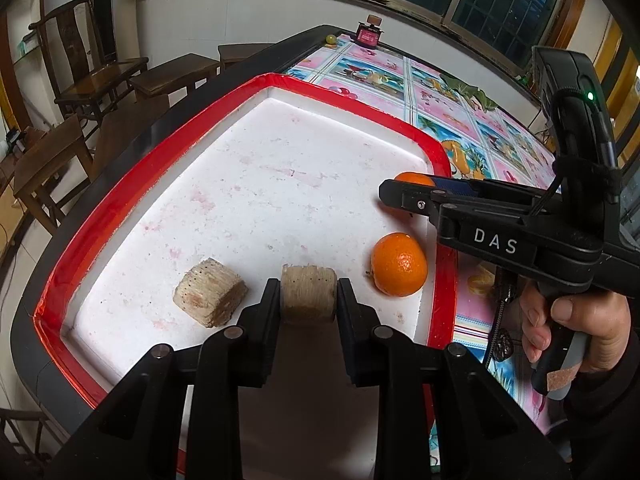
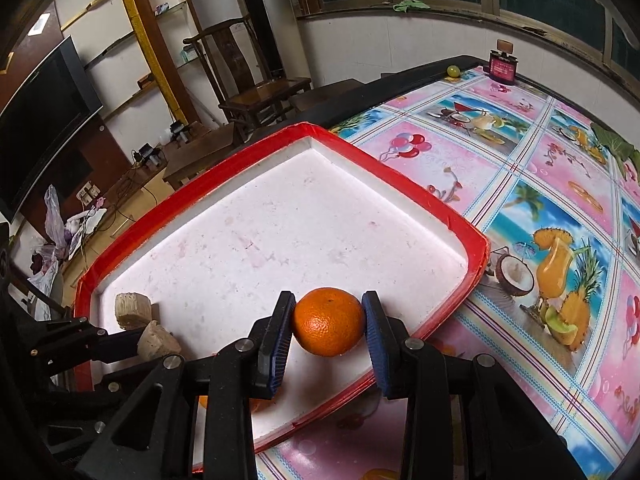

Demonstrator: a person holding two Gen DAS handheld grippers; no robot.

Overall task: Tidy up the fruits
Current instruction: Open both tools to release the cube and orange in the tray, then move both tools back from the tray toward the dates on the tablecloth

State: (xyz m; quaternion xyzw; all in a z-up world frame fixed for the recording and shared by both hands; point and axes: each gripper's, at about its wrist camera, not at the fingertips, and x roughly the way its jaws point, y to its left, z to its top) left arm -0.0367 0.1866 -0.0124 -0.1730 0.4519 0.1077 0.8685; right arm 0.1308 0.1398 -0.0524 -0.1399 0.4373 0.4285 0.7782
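Note:
A white foam tray with a red rim (image 1: 120,184) (image 2: 200,184) lies on the table. My left gripper (image 1: 308,300) is shut on a tan fibrous chunk (image 1: 308,292) just above the tray floor; it also shows in the right wrist view (image 2: 158,344). A second tan chunk (image 1: 210,296) (image 2: 132,310) lies in the tray to its left. My right gripper (image 2: 328,320) is shut on an orange (image 2: 328,322) over the tray; that orange is partly hidden in the left wrist view (image 1: 412,179). Another orange (image 1: 399,264) rests in the tray.
The table carries a pink and blue fruit-print cloth (image 2: 520,184). A small dark red jar (image 1: 368,34) (image 2: 502,66) and a little yellow-green ball (image 2: 453,71) stand at the far edge. Wooden chairs and stools (image 1: 92,80) stand left of the table.

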